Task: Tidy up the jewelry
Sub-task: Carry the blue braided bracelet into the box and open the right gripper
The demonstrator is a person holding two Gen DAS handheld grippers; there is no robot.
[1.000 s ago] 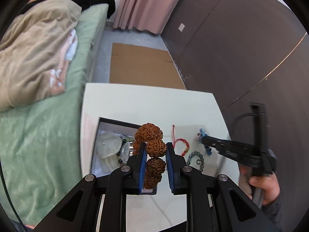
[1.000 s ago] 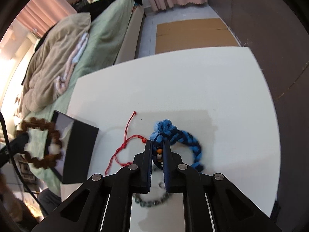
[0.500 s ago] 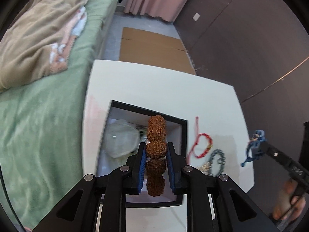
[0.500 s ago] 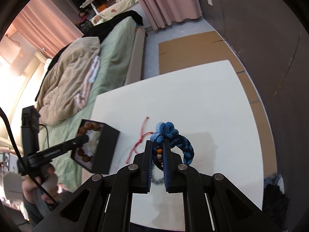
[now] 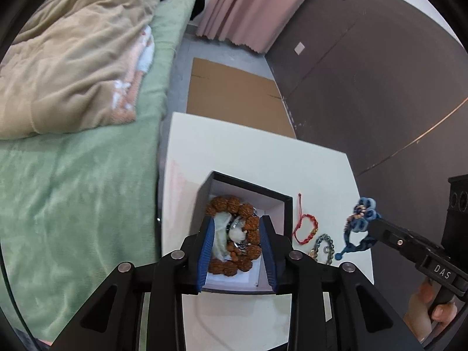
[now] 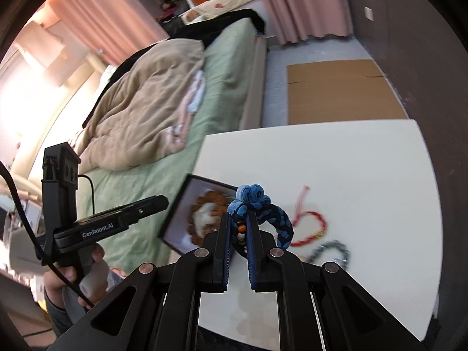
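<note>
A black jewelry box with a white lining stands on the white table. A brown seed-bead bracelet lies inside it with other pieces. My left gripper is open and empty just above the box. My right gripper is shut on a blue braided bracelet and holds it in the air right of the box; it also shows in the left wrist view. A red cord bracelet and a grey-green bead bracelet lie on the table right of the box.
A bed with a green sheet and a beige duvet runs along the table's left side. Flat cardboard lies on the floor beyond the table. A dark wall stands to the right.
My left gripper has opened and let go of the brown bead bracelet, which now lies in the box. My right gripper has lifted the blue braided bracelet off the table and moved toward the box.
</note>
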